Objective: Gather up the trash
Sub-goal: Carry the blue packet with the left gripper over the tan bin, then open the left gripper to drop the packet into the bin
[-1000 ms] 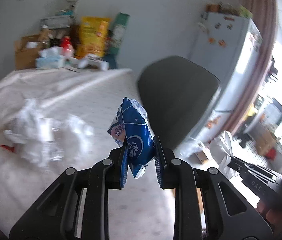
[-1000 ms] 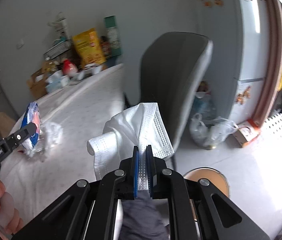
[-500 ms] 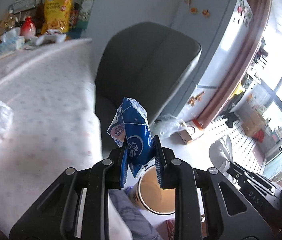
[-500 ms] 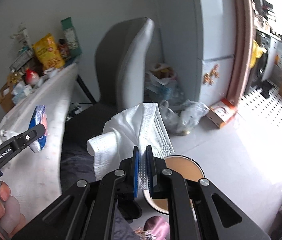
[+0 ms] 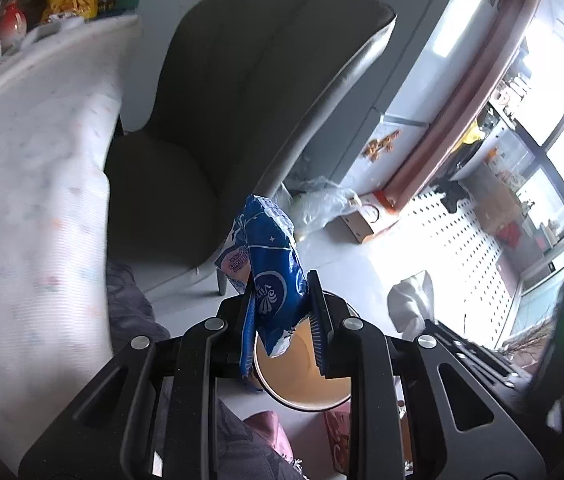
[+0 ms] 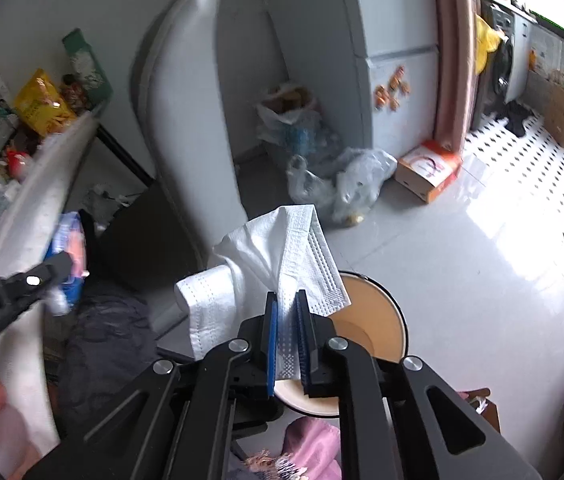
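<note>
The left gripper [image 5: 280, 322] has its jaws clenched on a blue snack wrapper [image 5: 268, 276], above the round waste bin [image 5: 305, 376] on the floor. The right gripper [image 6: 287, 340] is over the same bin; its jaws are opening, with the white paper tissue [image 6: 278, 256] between them.

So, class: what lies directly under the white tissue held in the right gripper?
Under the tissue, between the opening jaws of the right gripper, is a round bin with a tan inside. No trash shows in it, but gripper and tissue cover much of its opening.
</note>
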A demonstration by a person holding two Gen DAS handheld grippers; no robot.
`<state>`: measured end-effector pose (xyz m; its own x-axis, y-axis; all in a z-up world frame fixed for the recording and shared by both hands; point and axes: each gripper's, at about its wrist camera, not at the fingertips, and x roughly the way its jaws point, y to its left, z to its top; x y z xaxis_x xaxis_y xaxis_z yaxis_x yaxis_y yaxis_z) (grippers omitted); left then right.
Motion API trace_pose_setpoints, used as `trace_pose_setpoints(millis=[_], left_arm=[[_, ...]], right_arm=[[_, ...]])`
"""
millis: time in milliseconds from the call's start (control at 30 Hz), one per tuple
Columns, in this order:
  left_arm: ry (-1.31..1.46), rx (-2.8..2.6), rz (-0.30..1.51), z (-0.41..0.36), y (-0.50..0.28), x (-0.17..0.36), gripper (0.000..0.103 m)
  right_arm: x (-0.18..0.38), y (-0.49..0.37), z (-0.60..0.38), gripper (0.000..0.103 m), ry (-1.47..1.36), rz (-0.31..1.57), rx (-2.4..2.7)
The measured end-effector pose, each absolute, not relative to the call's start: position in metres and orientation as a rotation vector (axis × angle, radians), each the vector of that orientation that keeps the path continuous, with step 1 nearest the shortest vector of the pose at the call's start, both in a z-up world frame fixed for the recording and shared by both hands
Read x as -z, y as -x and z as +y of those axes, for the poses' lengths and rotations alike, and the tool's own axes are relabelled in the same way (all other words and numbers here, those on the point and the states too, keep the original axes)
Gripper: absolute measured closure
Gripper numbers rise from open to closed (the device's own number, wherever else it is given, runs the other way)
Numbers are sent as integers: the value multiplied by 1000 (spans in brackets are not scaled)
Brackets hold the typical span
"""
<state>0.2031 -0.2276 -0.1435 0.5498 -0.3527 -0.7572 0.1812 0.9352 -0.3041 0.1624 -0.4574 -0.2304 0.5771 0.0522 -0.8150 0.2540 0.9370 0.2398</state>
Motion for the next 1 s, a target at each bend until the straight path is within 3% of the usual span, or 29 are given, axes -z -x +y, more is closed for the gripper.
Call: trace_pose_setpoints(millis=[33, 67, 100, 567, 633, 667, 700, 767, 1000], left_arm=[[193, 321, 945, -231, -204, 148, 80], [187, 324, 952, -234, -206, 150, 80], [180, 329, 959, -237, -207, 152, 80], [126, 480, 1094, -309, -221, 190, 79], [137, 518, 1117, -322, -222, 193, 71], [146, 532, 1123, -324, -223, 193, 54], [153, 543, 1125, -326, -223, 193, 30], [171, 557, 1107, -325, -220, 189, 14], [214, 497, 1079, -300, -216, 164, 8]], right_arm=[[238, -165, -461, 76, -357, 964, 130], [246, -167, -465, 55, -365, 974, 146], [253, -168, -470, 47, -384, 978, 154], [259, -141, -541, 38, -509, 956, 274], [254, -134, -553, 38, -524, 935, 299], [250, -131, -559, 38, -531, 924, 310], [248, -129, -561, 37, -535, 918, 315], [244, -127, -566, 37, -539, 902, 319], [224, -129, -547, 28, -536, 874, 285]])
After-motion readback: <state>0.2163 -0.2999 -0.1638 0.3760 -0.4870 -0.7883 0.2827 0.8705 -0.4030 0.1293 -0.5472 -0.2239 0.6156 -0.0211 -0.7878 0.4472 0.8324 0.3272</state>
